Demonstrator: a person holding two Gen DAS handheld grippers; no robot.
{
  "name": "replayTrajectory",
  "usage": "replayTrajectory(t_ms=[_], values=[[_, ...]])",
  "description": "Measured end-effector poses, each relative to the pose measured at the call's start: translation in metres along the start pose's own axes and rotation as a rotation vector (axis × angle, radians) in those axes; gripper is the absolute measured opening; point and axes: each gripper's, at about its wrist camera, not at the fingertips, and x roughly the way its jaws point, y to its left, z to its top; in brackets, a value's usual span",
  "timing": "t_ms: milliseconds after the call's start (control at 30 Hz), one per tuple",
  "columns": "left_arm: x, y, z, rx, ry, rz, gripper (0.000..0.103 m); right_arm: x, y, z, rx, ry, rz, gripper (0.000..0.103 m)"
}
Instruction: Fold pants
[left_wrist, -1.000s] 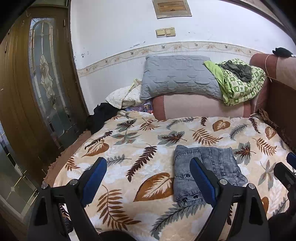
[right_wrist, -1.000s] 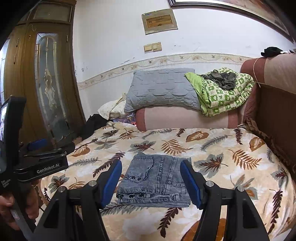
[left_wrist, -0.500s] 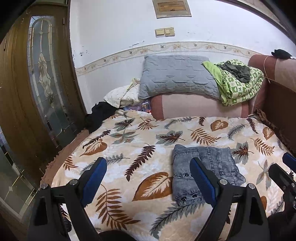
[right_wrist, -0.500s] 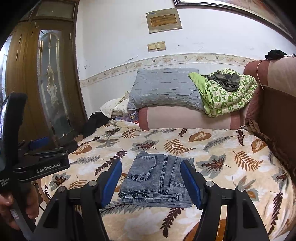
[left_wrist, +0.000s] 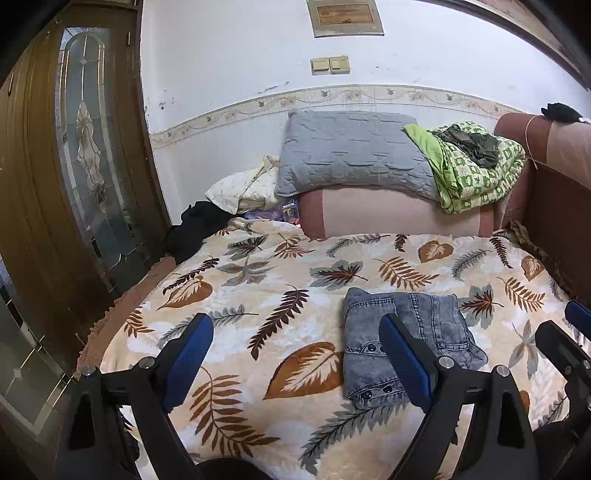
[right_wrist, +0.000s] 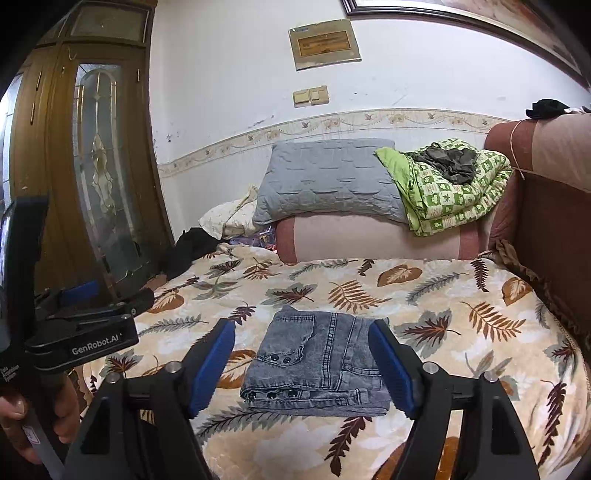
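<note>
A: Near the bed's (right_wrist: 498, 354) front edge, left gripper (left_wrist: 295, 362) gapes wide, empty; folded pants (right_wrist: 317, 362) lie centre; right gripper (right_wrist: 303, 365) empty, jaws opening.

B: Denim looks soft, thick, weighty. Pinch the stacked front edge.

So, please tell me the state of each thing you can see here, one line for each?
Jeans: folded into a compact rectangle, lying flat on the blanket, not held.
Leaf-print blanket: spread over the bed.
Left tongs: open, nothing between them.
Right tongs: opening, above the jeans, not pressing them.
Grey pillow: leaning against the wall.
Green quilt: bundled, dark cloth on top.
Wooden door: closed.
</note>
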Motion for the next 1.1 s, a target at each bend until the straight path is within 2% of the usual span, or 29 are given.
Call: replayTrajectory(t_ms=[67, 233, 600, 1100], values=[[0.000, 0.000, 0.000, -0.010, 0.006, -0.004, 0.091, 0.000, 0.001, 0.000, 0.002, -0.002, -0.006, 0.083], [0.000, 0.000, -0.004, -0.026, 0.018, -0.011, 0.091, -0.006, 0.000, 0.000, 0.020, -0.039, -0.017, 0.101], [0.000, 0.006, -0.006, -0.051, 0.019, 0.001, 0.091, -0.010, 0.001, 0.001, 0.016, -0.060, -0.025, 0.103], [0.009, 0.017, -0.011, -0.068, 0.052, 0.034, 0.091, 0.000, 0.009, -0.005, -0.009, -0.005, -0.031, 0.103]])
